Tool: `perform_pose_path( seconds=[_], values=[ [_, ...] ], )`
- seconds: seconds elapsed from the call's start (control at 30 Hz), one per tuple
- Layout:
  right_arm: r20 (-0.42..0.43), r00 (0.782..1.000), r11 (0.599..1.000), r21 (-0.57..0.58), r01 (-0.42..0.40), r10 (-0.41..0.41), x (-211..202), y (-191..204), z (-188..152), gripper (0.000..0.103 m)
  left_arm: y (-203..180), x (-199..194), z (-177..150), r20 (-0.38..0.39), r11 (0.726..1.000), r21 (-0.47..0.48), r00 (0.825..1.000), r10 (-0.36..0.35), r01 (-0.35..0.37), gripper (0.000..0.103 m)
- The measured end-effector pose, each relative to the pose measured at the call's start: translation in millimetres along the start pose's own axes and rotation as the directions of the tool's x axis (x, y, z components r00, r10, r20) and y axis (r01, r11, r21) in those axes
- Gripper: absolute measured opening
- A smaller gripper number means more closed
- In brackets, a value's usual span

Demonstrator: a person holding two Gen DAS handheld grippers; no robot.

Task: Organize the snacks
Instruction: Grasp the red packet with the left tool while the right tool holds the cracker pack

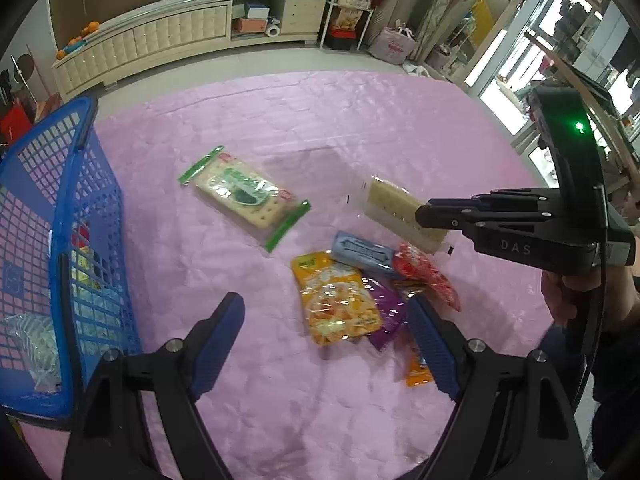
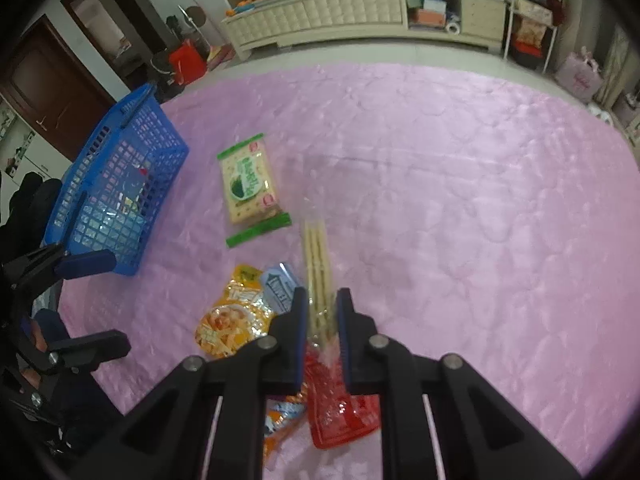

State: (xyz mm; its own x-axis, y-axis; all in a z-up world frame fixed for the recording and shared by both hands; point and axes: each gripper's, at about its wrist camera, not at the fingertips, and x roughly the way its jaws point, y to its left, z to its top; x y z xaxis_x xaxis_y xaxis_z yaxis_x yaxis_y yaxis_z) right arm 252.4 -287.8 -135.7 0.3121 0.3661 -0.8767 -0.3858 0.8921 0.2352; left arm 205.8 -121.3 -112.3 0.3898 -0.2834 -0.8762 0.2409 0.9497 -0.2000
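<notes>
pink quilted cloth (image 1: 320,128) covers the broad surface in front of you, with a long cream cabinet (image 1: 168,36) against the far wall behind it. on your left stands the blue mesh basket (image 1: 92,240), already holding a few wrapped things that are too blurred behind the mesh to name.

near the middle of the cloth lies the green-edged cracker pack (image 1: 244,196), flat and apart from everything else. closer to you sits a small heap of snacks: the orange pouch (image 1: 336,300) lies foremost, the grey-blue packet (image 1: 362,256) overlaps its far edge, the red packet (image 1: 428,276) lies to the right of that, and a purple wrapper (image 1: 390,312) shows from under the orange pouch.

your right claw (image 2: 322,312) is clamped on the clear pack of pale crackers (image 2: 318,264), pinching it near one end so the rest sticks out ahead of the fingers; in the left wrist view the pack hangs clear above the cloth, over the heap. your left claw (image 1: 328,344) stands wide with nothing between its blue pads (image 1: 218,344), hovering just short of the heap beside the basket.
</notes>
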Motion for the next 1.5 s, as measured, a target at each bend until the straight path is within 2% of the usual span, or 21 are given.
perform_pose_path(
  seconds=[0.13, 0.37, 0.57, 0.73, 0.87, 0.93, 1.0, 1.07, 1.2, 1.5],
  values=[
    [0.042, 0.998, 0.999, 0.021, 0.041, -0.042, -21, -8, -10, 0.017, -12, 7, 3, -0.018, 1.0, 0.012, 1.0, -0.019, 0.019, 0.082],
    [0.06, 0.992, 0.991, 0.084, 0.107, -0.113, -40, -39, -34, 0.017, -51, 43, 8, -0.098, 0.997, -0.01, 0.992, -0.073, 0.073, 0.082],
    [0.073, 0.991, 0.983, 0.155, 0.102, -0.114, -53, -71, -52, 0.017, -72, 83, 6, -0.188, 0.984, -0.109, 0.969, -0.159, 0.14, 0.082],
    [0.073, 0.991, 0.981, 0.166, 0.103, -0.116, -56, -85, -61, 0.017, -78, 104, 7, -0.211, 0.979, -0.157, 0.964, -0.161, 0.129, 0.079],
    [0.067, 0.992, 0.982, 0.162, 0.098, -0.11, -48, -86, -61, 0.017, -82, 115, 11, -0.223, 0.982, -0.159, 0.966, -0.133, 0.099, 0.068],
    [0.062, 0.993, 0.984, 0.158, 0.086, -0.097, -43, -85, -62, 0.017, -84, 121, 14, -0.235, 0.982, -0.16, 0.962, -0.137, 0.1, 0.056],
    [0.06, 0.994, 0.984, 0.159, 0.08, -0.091, -40, -86, -63, 0.017, -86, 127, 16, -0.256, 0.981, -0.168, 0.956, -0.144, 0.102, 0.037],
    [0.057, 0.995, 0.984, 0.163, 0.072, -0.082, -37, -87, -64, 0.017, -89, 130, 16, -0.262, 0.982, -0.165, 0.955, -0.137, 0.096, 0.025],
    [0.049, 0.996, 0.984, 0.164, 0.069, -0.078, -36, -88, -68, 0.017, -94, 126, 18, -0.24, 0.983, -0.159, 0.962, -0.131, 0.094, 0.013],
    [0.05, 0.998, 0.982, 0.182, 0.04, -0.049, -41, -81, -74, 0.017, -92, 87, 17, -0.173, 0.993, -0.066, 0.979, -0.108, 0.097, 0.003]
  ],
)
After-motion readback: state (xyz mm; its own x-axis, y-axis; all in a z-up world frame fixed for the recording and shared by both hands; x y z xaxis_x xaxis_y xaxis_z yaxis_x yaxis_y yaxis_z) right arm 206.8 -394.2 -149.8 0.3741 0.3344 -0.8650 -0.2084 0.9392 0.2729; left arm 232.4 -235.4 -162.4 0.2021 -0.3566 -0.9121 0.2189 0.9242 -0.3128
